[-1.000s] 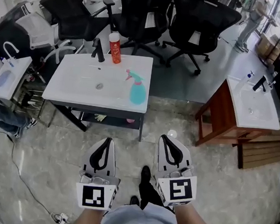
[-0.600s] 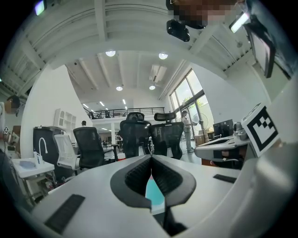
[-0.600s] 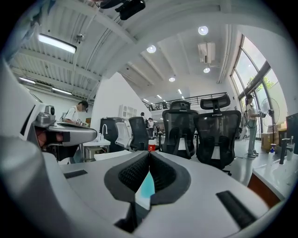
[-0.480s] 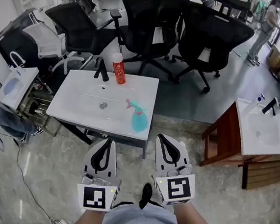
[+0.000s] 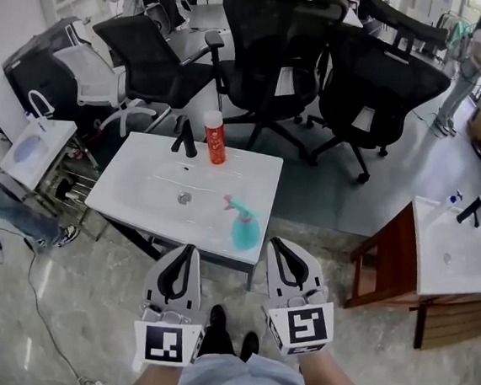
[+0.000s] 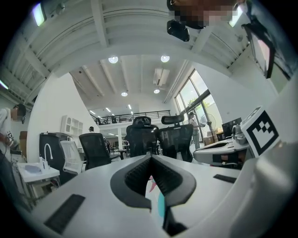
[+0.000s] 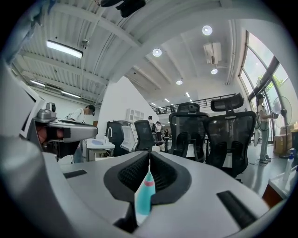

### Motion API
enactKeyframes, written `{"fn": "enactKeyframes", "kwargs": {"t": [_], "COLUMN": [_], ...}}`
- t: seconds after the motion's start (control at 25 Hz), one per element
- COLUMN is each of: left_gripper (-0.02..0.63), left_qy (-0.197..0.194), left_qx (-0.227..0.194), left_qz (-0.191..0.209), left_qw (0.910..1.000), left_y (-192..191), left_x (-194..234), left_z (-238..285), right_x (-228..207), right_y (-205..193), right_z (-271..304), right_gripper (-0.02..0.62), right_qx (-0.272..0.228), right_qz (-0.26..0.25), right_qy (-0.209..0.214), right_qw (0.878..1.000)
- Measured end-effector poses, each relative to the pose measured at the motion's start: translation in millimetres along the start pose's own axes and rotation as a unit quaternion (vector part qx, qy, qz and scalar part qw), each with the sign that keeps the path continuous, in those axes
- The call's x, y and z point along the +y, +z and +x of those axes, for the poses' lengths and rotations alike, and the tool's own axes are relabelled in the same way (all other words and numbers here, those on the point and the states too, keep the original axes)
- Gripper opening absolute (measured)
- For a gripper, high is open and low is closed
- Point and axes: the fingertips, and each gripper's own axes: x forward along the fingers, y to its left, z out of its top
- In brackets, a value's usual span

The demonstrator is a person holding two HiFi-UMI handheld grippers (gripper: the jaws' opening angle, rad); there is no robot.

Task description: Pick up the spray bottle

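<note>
A teal spray bottle point(image 5: 244, 228) with a pink trigger stands near the front right corner of the white sink top point(image 5: 139, 188). Both grippers are held level just short of the sink's front edge, and neither touches the bottle. My left gripper point(image 5: 188, 247) is shut and empty, to the bottle's lower left. My right gripper point(image 5: 276, 242) is just right of the bottle; its jaws are starting to open, the tips still almost meeting, with nothing between them. In the right gripper view the bottle point(image 7: 144, 195) shows through the gap below the tips point(image 7: 149, 153). The left gripper view shows a teal sliver of the bottle point(image 6: 161, 205) below its tips point(image 6: 150, 158).
A red canister point(image 5: 216, 138) and a black faucet point(image 5: 185, 137) stand at the sink's far edge. Black office chairs point(image 5: 275, 55) crowd behind it. A wooden stand with a second basin point(image 5: 451, 250) is at the right, a white bag point(image 5: 29, 148) at the left. People stand in the background.
Both grippers have moved forward toward the sink, which now lies just beyond their tips. The spray bottle has not moved on the sink top.
</note>
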Motion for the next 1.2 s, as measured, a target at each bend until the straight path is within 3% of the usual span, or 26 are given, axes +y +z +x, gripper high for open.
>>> {"fn": "enactKeyframes", "kwargs": {"t": [0.44,0.56,0.76,1.2], "left_gripper": [0.016,0.017,0.015,0.015], "left_qy": [-0.009,-0.014,-0.020,-0.026], "left_qx": [0.019,0.025,0.042,0.089], "left_qz": [-0.005,-0.023,-0.031,-0.016], "left_qw": [0.9998,0.9993,0.9984,0.9956], "left_y": [-32.2,-38.8,-56.4,-105.3], "left_x": [30.9,35.5,44.8,71.3], "left_z": [42.3,60.2,84.5,127.2], "right_x": [-2.2,-4.0,-2.3,-12.3], "right_y": [-14.9,-21.2,-40.3,-95.9], "right_z": [52.1,69.8,95.6,143.1], "right_gripper": [0.054,0.097,0.235,0.293], "right_qx": [0.004,0.008,0.030,0.086], "right_qz": [-0.006,-0.008,-0.012,-0.001], "right_qy": [0.013,0.019,0.039,0.048], "right_qw": [1.000,1.000,0.999,0.995]}}
